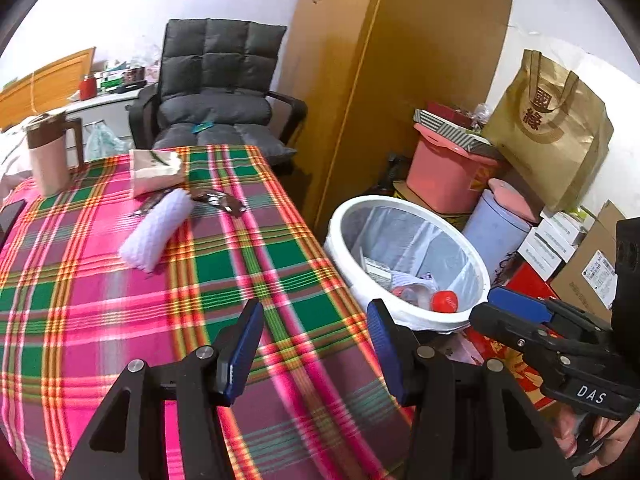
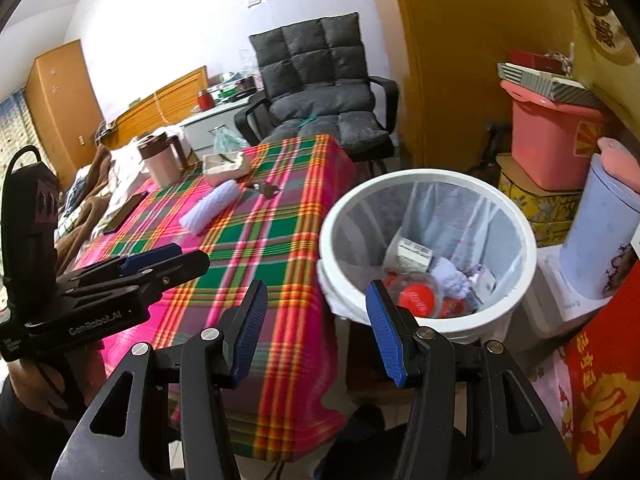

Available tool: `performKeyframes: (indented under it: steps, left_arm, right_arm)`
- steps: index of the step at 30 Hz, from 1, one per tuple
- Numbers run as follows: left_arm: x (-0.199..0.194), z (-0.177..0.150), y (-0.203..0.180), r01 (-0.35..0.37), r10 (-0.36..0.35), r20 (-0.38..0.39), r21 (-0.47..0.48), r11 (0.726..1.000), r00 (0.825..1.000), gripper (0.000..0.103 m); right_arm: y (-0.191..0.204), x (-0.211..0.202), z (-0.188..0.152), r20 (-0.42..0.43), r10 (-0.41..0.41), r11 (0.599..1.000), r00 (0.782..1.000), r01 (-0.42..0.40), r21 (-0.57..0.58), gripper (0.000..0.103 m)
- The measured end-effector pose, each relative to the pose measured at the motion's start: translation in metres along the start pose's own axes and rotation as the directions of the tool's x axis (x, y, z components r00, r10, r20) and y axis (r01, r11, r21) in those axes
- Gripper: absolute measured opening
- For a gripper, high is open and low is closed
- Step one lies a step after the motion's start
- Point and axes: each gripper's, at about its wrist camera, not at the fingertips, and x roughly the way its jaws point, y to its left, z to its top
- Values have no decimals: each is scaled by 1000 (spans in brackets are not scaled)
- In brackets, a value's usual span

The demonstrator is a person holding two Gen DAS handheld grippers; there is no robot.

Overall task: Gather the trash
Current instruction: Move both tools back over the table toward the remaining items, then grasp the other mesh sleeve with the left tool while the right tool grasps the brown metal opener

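Here both tools — left tool (image 1: 316, 344) over the bench (image 1: 120, 300), right tool (image 2: 316, 328) near the bin (image 2: 426, 184) — gape apart, gripping nothing.

Home bedroom: bed (image 2: 92, 184), wardrobe (image 2: 60, 108).

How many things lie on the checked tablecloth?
5: a mug at the far left corner, a tissue pack, a white roll, a dark wrapper, a phone at the left edge.

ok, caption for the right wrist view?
Open right gripper between plaid table and white bin holding trash; left gripper alongside.
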Motion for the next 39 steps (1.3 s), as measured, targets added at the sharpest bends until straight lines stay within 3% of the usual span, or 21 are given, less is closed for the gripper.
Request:
performKeyframes:
  steps: [23, 39]
  left_arm:
    - [-40, -17, 52, -99, 101, 18, -70, 993, 995, 53]
    - [0, 30, 94, -176, 176, -4, -24, 984, 984, 53]
  right_arm:
    - [42, 8, 1, -21, 64, 996, 998, -65, -53, 54]
    - [47, 33, 34, -20, 98, 990, 995, -99, -97, 54]
